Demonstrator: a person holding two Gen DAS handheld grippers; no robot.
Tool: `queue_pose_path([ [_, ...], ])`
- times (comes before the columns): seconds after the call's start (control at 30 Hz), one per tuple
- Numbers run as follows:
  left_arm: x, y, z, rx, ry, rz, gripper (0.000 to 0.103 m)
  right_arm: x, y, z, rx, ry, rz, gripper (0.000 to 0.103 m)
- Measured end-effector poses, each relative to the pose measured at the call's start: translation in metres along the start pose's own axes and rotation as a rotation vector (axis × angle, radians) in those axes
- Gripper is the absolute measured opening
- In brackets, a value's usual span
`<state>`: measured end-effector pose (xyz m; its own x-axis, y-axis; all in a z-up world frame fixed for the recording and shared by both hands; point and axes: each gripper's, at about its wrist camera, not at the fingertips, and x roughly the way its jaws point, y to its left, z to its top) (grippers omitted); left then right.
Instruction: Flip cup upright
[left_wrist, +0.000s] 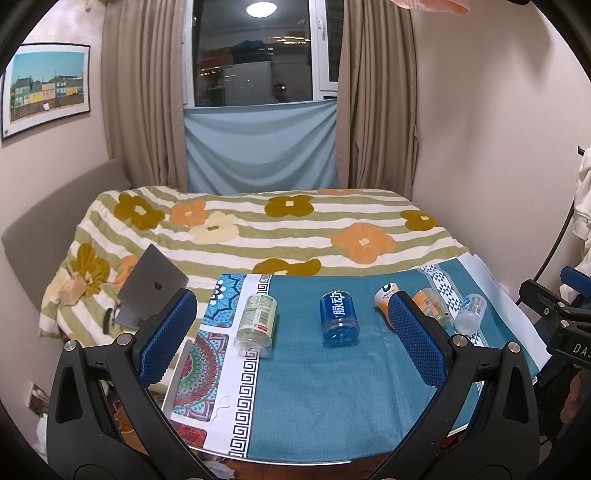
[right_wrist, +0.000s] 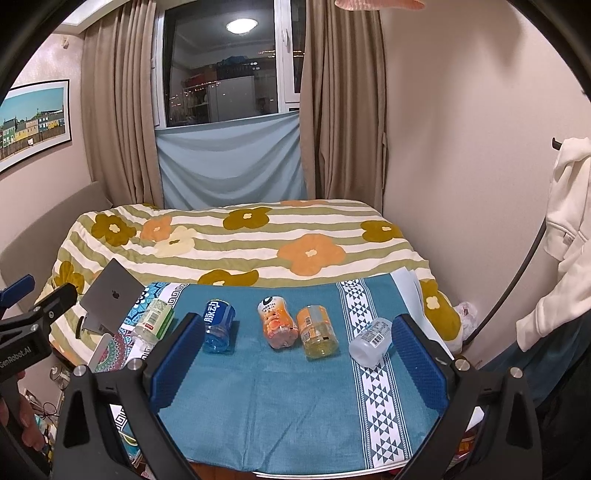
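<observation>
Several cut-bottle cups lie on their sides in a row on the teal tablecloth. From the left: a green-label clear cup, a blue cup, an orange printed cup, a yellow-orange cup and a clear white-label cup. My left gripper is open and empty, held above the near table in front of the blue cup. My right gripper is open and empty, in front of the orange cups.
A bed with a flowered striped blanket lies behind the table. A grey laptop stands at the table's left. A white garment hangs at the right. Curtains and a window are at the back wall.
</observation>
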<state>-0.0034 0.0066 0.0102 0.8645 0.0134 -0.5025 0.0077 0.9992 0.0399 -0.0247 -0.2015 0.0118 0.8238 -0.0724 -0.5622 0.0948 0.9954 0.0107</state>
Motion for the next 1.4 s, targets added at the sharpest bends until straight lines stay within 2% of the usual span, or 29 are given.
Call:
queue_pose_path([
  [0.47, -0.001, 0.004, 0.0, -0.005, 0.001, 0.002, 0.103, 0.002, -0.001, -0.004, -0.003, -0.002, 0.016, 0.101],
  [0.73, 0.011, 0.009, 0.001, -0.008, 0.053, 0.002, 0.103, 0.008, 0.006, -0.004, -0.016, 0.026, 0.047, 0.101],
  [1.03, 0.063, 0.028, -0.001, 0.009, 0.177, 0.017, 0.103, 0.051, 0.023, -0.01, -0.019, 0.123, 0.087, 0.101],
  [1.17, 0.1, 0.04, -0.002, 0.004, 0.242, 0.013, 0.103, 0.076, 0.035, -0.017, -0.026, 0.162, 0.098, 0.101],
  [1.4, 0.174, 0.054, -0.013, 0.068, 0.361, 0.028, 0.103, 0.134, 0.062, -0.032, -0.05, 0.245, 0.142, 0.101],
])
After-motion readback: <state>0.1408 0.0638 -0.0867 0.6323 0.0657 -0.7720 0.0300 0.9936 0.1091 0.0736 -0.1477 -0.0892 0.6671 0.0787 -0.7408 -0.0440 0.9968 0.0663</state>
